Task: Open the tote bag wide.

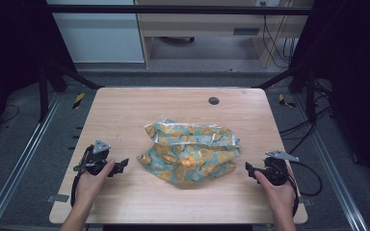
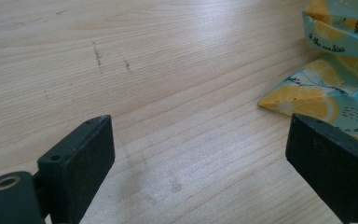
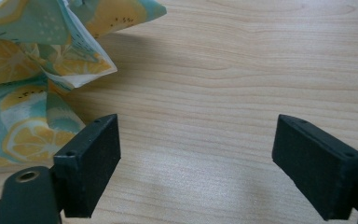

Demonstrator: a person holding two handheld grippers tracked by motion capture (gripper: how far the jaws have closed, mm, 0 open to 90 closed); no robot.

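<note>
I see a crumpled lemon-print cloth (image 1: 190, 151) on the wooden worktop (image 1: 125, 110), flanked by my left gripper (image 1: 124, 166) and right gripper (image 1: 248, 167), fingers wide open, empty.

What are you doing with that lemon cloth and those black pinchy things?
A person sits at a wooden table holding a gripper in each hand. A crumpled cloth with a lemon print lies in the middle. The left gripper rests on the table to the cloth's left, the right gripper to its right. Both have their jaws wide open with only bare wood between them, so nothing is picked up yet. Each points in toward the cloth, maybe getting ready to grab it.
</note>
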